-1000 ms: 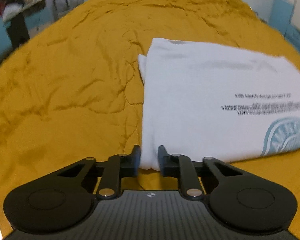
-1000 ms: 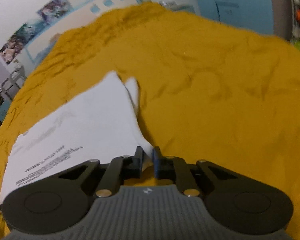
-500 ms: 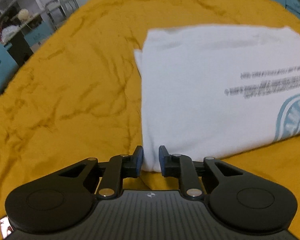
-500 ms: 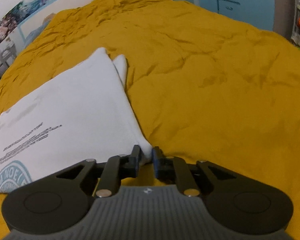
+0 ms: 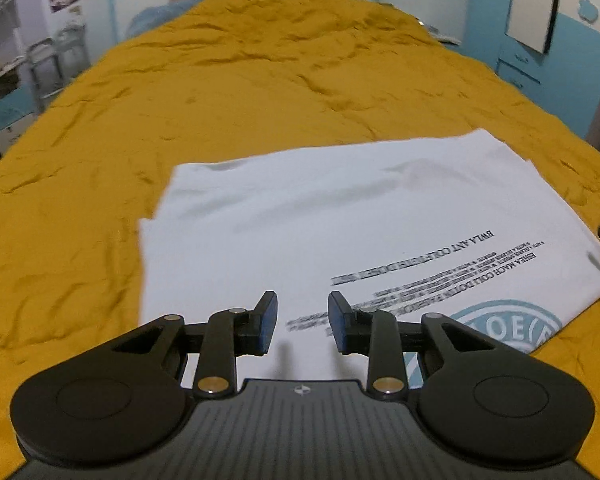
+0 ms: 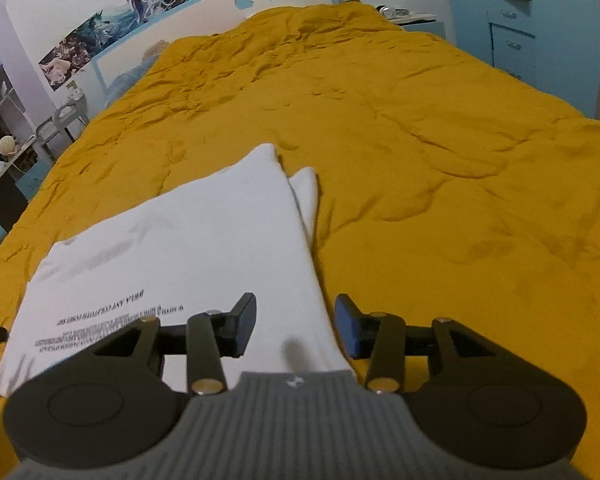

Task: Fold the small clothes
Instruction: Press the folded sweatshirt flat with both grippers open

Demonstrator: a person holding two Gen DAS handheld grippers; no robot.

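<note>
Just ahead of both my tongs lies the folded white T-shirt (image 5: pixel 340 216), flat on the mustard-yellow bedspread (image 5: pixel 220 92), its black lettering and pale blue round emblem (image 5: pixel 508 324) facing up and reading upside down from my side. My left gripper (image 5: pixel 302 322) hangs over the shirt's near part with its jaws apart; they have just been opening, and only flat cloth shows through the gap, with neither pad pressing on it. My right gripper (image 6: pixel 296 326) sits over the shirt's right-hand near corner, jaws likewise parted and just opened, the shirt's edge running between the blue pads without being pinched. Past that edge a narrow white fold (image 6: pixel 306 192) pokes out from under the top layer. Beyond the shirt the bedspread runs wrinkled up to a white headboard (image 6: pixel 260 0) with blue apple shapes, and blue cabinets (image 6: pixel 512 48) stand off to my right.
</note>
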